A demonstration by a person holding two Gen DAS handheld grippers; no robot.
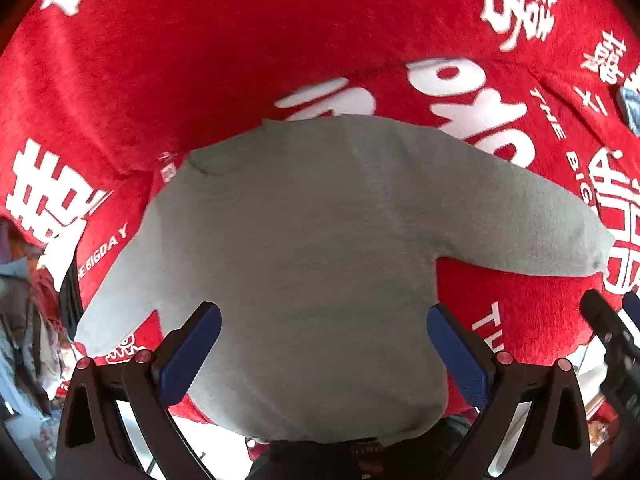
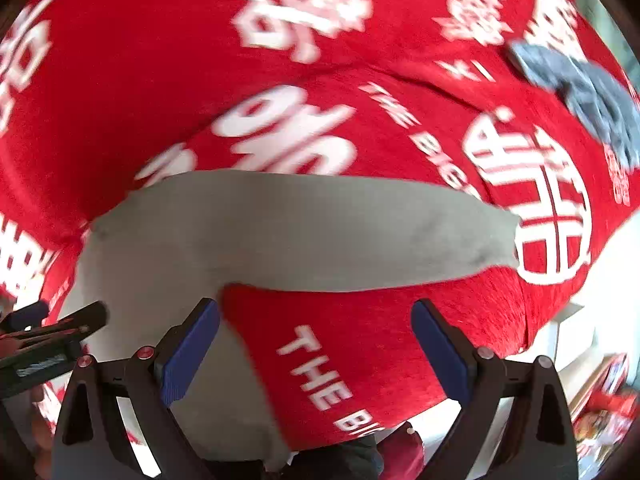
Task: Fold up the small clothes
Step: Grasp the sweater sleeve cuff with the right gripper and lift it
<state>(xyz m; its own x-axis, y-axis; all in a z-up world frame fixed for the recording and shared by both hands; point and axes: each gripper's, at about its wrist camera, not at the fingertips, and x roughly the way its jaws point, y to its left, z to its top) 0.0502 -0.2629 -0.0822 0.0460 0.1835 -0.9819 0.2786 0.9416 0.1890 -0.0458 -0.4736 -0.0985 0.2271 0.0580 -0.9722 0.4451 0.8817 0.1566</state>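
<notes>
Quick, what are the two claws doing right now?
Left gripper: open, empty, over the grey top.
Right gripper: open, empty, near the top's sleeve.

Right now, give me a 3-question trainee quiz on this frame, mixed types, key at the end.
1. True or false: the grey top lies spread flat on the red cloth, sleeves out to the sides.
2. Multiple choice: the left gripper is A) shut on a sleeve, B) open over the top's body, C) out of view.
3. Fill in: in the right wrist view, the right gripper is open, just short of the top's ____.

Key: 1 true; 2 B; 3 sleeve.
</notes>
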